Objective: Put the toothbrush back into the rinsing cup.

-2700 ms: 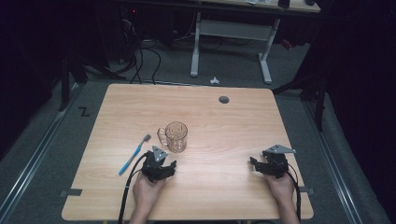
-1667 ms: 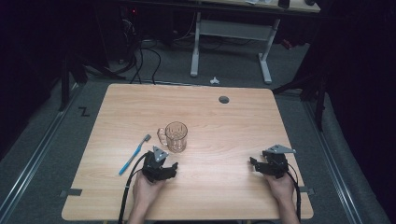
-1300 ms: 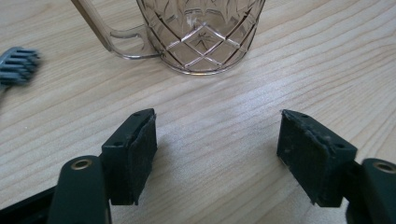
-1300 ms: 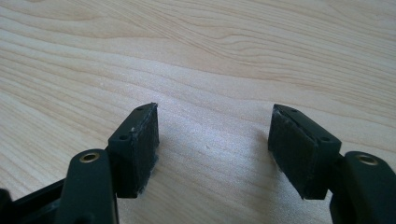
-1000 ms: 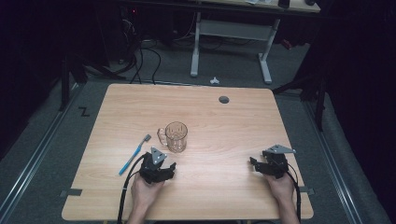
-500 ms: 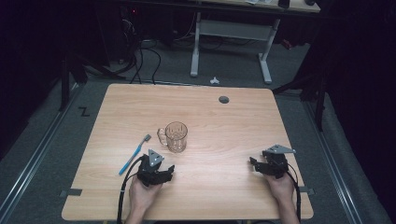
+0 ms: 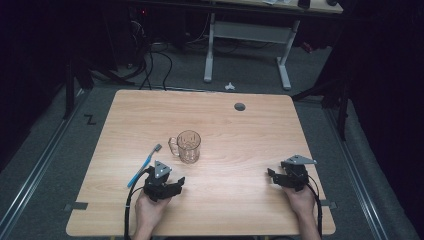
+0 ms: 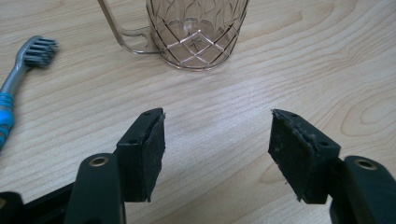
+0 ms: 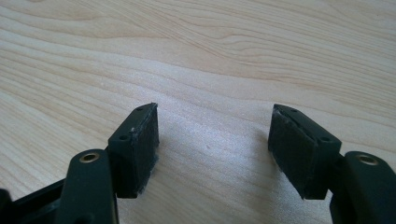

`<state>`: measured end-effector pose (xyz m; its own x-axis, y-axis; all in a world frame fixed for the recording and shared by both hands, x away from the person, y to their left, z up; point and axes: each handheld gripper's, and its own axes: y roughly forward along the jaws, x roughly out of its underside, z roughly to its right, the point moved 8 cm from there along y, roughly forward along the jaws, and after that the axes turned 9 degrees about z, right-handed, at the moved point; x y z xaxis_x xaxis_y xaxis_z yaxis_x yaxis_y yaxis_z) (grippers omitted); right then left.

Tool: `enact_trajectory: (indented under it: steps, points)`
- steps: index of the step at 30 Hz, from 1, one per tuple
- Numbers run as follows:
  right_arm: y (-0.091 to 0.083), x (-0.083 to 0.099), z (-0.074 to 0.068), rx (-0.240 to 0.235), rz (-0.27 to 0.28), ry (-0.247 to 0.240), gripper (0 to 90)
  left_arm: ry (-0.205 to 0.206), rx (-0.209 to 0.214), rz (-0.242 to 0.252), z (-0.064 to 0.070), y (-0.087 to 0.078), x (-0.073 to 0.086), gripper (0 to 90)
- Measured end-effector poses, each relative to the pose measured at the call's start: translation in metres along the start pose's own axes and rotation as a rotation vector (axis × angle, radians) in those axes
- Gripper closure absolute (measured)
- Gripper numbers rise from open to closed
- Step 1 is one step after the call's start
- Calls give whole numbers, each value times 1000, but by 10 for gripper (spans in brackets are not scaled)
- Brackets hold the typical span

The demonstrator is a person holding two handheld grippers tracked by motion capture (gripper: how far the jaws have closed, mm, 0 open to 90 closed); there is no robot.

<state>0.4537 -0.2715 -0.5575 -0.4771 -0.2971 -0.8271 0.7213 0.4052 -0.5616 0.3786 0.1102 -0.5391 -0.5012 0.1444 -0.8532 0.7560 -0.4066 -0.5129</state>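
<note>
A clear glass mug (image 7: 187, 146) with a diamond pattern stands upright near the middle of the wooden table (image 7: 240, 140), its handle toward the left. A blue and grey toothbrush (image 7: 145, 164) lies flat just left of it. My left gripper (image 7: 170, 181) rests near the front edge, a short way in front of the mug and beside the toothbrush. In the left gripper view it (image 8: 217, 135) is open and empty, with the mug (image 8: 196, 32) ahead and the toothbrush (image 8: 28, 60) at the left. My right gripper (image 7: 274, 177) sits at the front right, open over bare wood (image 9: 215, 135).
A dark round cable hole (image 7: 240, 106) sits in the tabletop at the back. Behind the table stand the white legs of another desk (image 7: 282, 60), with cables (image 7: 150, 60) on the floor. Grey tape (image 7: 76, 206) marks the front left edge.
My left gripper has shifted slightly left and toward the front edge. The right gripper, mug and toothbrush stay where they were.
</note>
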Motion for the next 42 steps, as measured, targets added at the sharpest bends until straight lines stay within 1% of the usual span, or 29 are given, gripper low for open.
enact_trajectory:
  steps: [3, 5, 11, 15, 18, 21, 22, 24, 27, 33, 38, 42]
  points:
    - [0, 0, 0, 0, 0, 0, 341, 4, -13, 3, -1, -2, 2, 359]
    - [0, 0, 0, 0, 0, 0, 341, -1, -15, -1, -1, -4, 3, 350]
    - [0, 0, 0, 0, 0, 0, 341, 11, -33, 2, -5, -10, 3, 342]
    - [0, 0, 0, -1, 0, 0, 341, 15, -38, -21, -8, -13, 4, 338]
    - [0, 0, 0, 0, 0, 0, 341, 20, -47, -26, -11, -15, 3, 329]
    - [0, 0, 0, 0, 0, 0, 341, 6, -51, -34, -14, -19, 4, 329]
    - [0, 0, 0, 0, 0, 0, 341, -5, -48, -45, -16, -21, 5, 332]
    - [0, 0, 0, 0, 0, 0, 341, -13, -41, -58, -17, -23, 5, 350]
    - [0, 0, 0, 0, 0, 0, 341, 2, -52, -69, -20, -27, 4, 346]
    - [0, 0, 0, 0, 0, 0, 341, 2, -76, -60, -28, -32, 4, 337]
    - [0, 0, 0, 0, 0, 0, 341, 30, -101, -57, -34, -37, 3, 361]
    - [0, 0, 0, 0, 0, -1, 340, 24, -108, -50, -40, -41, 2, 383]
